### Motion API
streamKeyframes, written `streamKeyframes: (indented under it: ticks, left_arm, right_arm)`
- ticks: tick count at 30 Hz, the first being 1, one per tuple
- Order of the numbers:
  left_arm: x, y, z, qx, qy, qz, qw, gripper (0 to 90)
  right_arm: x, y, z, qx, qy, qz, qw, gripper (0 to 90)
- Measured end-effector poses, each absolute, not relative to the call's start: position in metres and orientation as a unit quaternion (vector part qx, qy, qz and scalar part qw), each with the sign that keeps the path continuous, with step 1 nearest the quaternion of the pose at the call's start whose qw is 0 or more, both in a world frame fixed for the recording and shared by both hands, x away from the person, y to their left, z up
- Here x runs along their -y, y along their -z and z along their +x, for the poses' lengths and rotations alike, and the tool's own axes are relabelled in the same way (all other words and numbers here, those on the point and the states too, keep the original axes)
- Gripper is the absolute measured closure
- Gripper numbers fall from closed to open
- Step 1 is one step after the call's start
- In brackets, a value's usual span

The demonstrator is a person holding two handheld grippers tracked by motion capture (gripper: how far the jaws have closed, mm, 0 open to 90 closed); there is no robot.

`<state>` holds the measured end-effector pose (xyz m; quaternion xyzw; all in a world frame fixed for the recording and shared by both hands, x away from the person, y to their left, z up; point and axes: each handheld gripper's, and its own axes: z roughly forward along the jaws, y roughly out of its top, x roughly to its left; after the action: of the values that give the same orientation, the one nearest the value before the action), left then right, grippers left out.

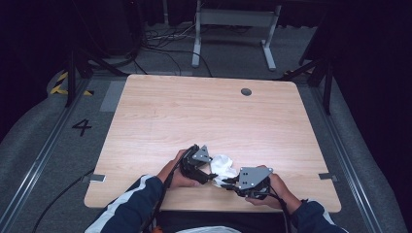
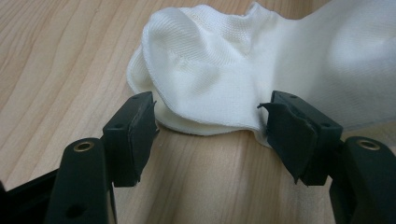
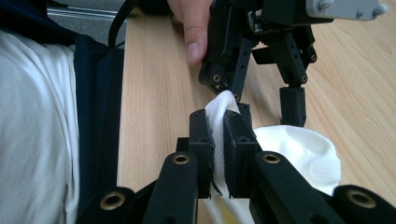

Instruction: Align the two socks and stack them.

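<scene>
Down at the near edge of the pale wooden table, the right gripper is clamped on a fold of a small white knitted sock; in its own view a ridge of the fabric stands up between the two black pads, which press it from both sides. The left gripper has its jaws apart, and in its view the sock lies just beyond the tips, toward twelve o'clock, with one pad at each side of the rounded hem and wood showing between them. Whether those pads touch the cloth cannot be told.

The sock is a short ankle type in fine ribbed knit, plain white, rumpled rather than flat, with a puffed rounded end and soft creases across it.

From above, the sock sits between the two tools, with the left gripper at its nine o'clock and the right gripper at its five o'clock, both right against it. Its long axis runs roughly from eleven to five o'clock, and the pinched end lies toward the right gripper. A hand holds the left tool and another hand the right, with dark blue sleeves that come in from six o'clock.
</scene>
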<state>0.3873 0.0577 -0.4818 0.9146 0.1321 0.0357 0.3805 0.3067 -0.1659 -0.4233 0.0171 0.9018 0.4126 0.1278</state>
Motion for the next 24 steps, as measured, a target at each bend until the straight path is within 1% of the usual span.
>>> streamKeyframes:
  ticks: [8,12,14,17,22,24]
  left_arm:
    - [-0.061,0.481,0.39,-0.13,-0.028,0.915,0.382,33.1]
    - [-0.068,0.479,0.394,-0.153,-0.028,0.909,0.386,30.3]
    - [-0.073,0.476,0.396,-0.155,-0.039,0.908,0.388,30.4]
    - [-0.076,0.473,0.4,-0.179,-0.045,0.896,0.403,30.1]
    - [-0.073,0.479,0.407,-0.188,-0.054,0.904,0.381,29.2]
    - [-0.072,0.481,0.407,-0.175,-0.061,0.911,0.369,28.8]
  right_arm:
    - [0.164,0.421,0.319,-0.897,-0.417,0.034,0.14,83.8]
    - [0.163,0.422,0.324,-0.898,-0.415,0.04,0.142,83.8]
    - [0.164,0.422,0.325,-0.897,-0.416,0.04,0.142,83.8]
    - [0.164,0.422,0.326,-0.897,-0.418,0.042,0.141,83.8]
    - [0.163,0.422,0.328,-0.896,-0.42,0.043,0.141,83.7]
    - [0.163,0.421,0.329,-0.894,-0.421,0.046,0.145,83.7]
